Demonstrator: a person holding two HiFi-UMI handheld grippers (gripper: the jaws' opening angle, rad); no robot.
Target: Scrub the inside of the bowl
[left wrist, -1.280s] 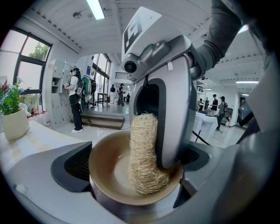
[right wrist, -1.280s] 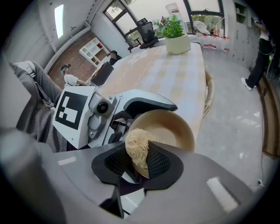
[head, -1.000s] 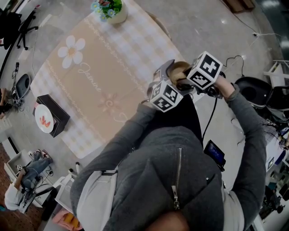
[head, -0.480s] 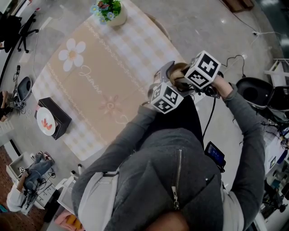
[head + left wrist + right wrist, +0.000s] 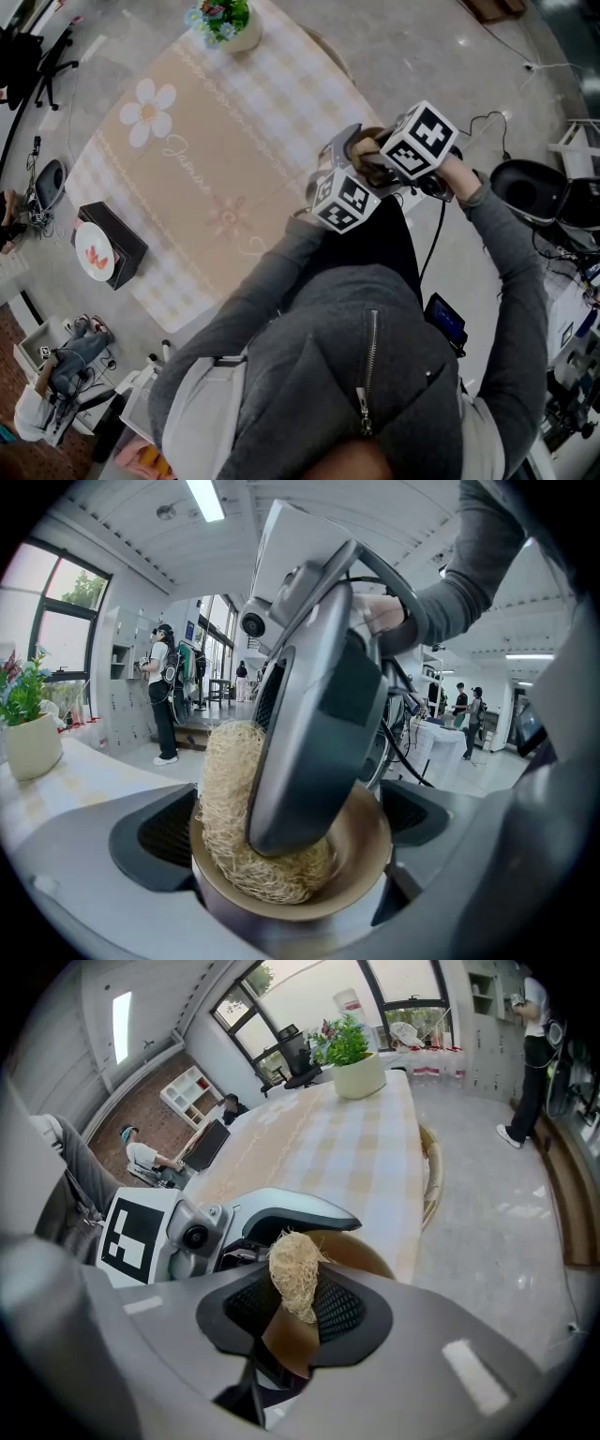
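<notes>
My right tongs [image 5: 298,1309] tilted slightly.
They pinch a straw-coloured fibre scrubber [image 5: 230,803] inside the tan round bowl [image 5: 366,850] my left tongs [image 5: 291,878] clamp.

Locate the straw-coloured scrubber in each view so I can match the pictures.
Head view: only a tan patch between the marker cubes; too small to identify.
Left gripper view: scrubber lower centre, inside the bowl.
Right gripper view: scrubber at centre, clamped between the jaws.
Shared landmark: the potted plant, also and.
</notes>
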